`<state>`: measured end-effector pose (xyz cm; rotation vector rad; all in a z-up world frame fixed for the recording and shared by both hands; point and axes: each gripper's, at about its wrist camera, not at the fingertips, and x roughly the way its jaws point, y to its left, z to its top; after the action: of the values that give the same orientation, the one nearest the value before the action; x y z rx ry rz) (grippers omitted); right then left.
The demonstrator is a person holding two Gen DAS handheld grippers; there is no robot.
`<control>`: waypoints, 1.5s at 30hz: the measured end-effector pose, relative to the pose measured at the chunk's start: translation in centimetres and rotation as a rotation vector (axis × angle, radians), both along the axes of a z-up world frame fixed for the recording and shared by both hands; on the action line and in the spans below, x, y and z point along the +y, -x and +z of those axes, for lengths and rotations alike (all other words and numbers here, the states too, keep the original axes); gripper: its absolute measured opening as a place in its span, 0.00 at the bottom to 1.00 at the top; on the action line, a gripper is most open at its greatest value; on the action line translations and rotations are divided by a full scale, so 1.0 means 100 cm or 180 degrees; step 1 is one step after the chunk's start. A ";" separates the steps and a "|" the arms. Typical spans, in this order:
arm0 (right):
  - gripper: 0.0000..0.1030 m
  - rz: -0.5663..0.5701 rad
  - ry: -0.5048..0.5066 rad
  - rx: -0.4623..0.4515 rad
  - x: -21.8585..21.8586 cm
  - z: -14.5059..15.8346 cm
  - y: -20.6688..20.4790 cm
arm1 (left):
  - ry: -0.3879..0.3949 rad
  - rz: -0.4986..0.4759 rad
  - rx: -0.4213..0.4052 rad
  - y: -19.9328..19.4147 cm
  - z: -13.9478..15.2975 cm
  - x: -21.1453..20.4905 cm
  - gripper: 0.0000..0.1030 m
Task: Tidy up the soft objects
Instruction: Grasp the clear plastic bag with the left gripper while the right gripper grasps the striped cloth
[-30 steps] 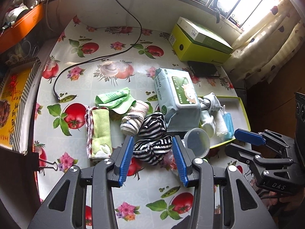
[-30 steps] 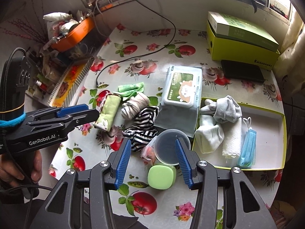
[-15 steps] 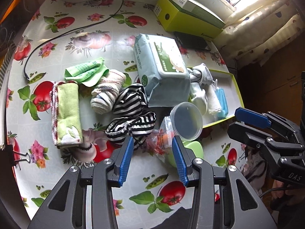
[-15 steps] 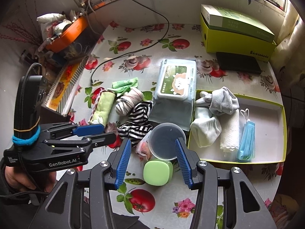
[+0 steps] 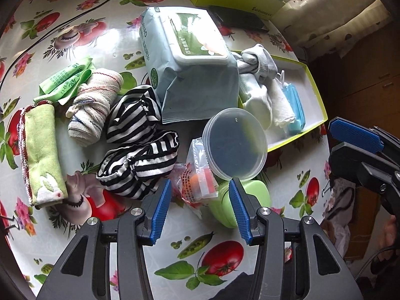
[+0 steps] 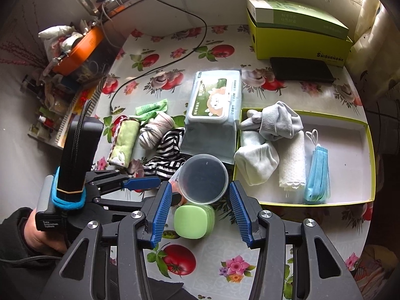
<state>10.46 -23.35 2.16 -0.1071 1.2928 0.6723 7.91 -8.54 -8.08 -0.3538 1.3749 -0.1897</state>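
Through the left wrist camera I see my left tongs [image 5: 200, 207] spread wide, having just opened a little further, with a small clear packet [image 5: 197, 182] lying between the tips; the pads do not press on it. Part of that packet slips under the round plastic lid [image 5: 235, 145], which also covers one edge of the green case [image 5: 250, 200]. The striped cloth [image 5: 138, 150] lies bunched just left of the tips, beside the rolled sock [image 5: 93, 107] and the folded green towel [image 5: 42, 155]. The wipes pack [image 5: 190, 75] hides the near corner of the tray [image 5: 312, 85]. At the right edge the right tongs [image 5: 350, 145] are cut off.

Through the right wrist camera those tongs [image 6: 200, 210] stand apart over the lid [image 6: 203, 178] and case [image 6: 193, 221], gripping nothing. The tray [image 6: 370, 162] holds grey socks [image 6: 277, 120], a white sock [image 6: 257, 162], a white cloth [image 6: 292, 160] and a blue mask [image 6: 317, 172]. The left tongs [image 6: 142, 183] cover part of the striped cloth [image 6: 167, 155] on the bench [image 6: 225, 250].
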 end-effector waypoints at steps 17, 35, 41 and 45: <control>0.46 0.0021 -0.0001 0.0068 0.006 -0.008 -0.005 | -0.0017 -0.0053 0.0031 -0.002 -0.008 0.002 0.32; 0.46 0.0131 -0.0049 0.0068 0.019 -0.006 -0.004 | 0.0282 0.0223 -0.0248 0.022 0.028 0.038 0.17; 0.46 0.0267 -0.0050 0.0106 0.034 -0.009 0.000 | 0.0279 0.0461 -0.0382 0.035 0.044 0.067 0.17; 0.46 0.0411 -0.0009 0.0117 0.049 -0.014 0.002 | 0.0233 0.0642 -0.0436 0.043 0.050 0.090 0.17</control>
<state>10.21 -18.48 0.78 -0.1778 1.3282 0.7894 3.57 0.44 -3.10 -0.5285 1.1911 -0.0957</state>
